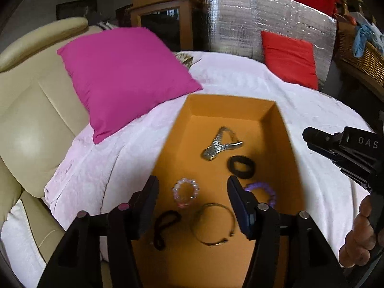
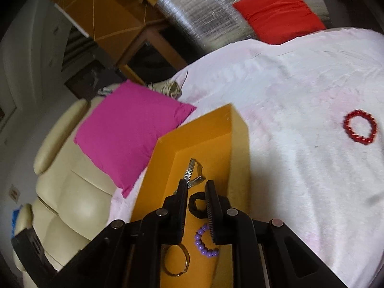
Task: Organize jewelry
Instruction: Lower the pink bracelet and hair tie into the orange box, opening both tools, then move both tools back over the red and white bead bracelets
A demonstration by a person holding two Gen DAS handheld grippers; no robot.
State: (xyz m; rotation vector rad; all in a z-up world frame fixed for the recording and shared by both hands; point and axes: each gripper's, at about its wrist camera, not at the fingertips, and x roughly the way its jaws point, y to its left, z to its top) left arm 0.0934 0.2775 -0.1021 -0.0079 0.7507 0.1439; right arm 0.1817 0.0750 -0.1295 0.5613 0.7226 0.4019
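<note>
An open orange cardboard box sits on a bed spread with a white textured cover, bare cover lying all round its walls. Inside lie six pieces: a silver link watch band, a black fabric hair tie, a pale pink bead bracelet, a purple bead bracelet, a thin metal bangle and a dark cord loop. One red bead bracelet lies on the cover, well apart from the box. The left claw hangs wide and empty above the box; the right claw stands narrowly parted, gripping nothing. A magenta pillow rests nearby.
</note>
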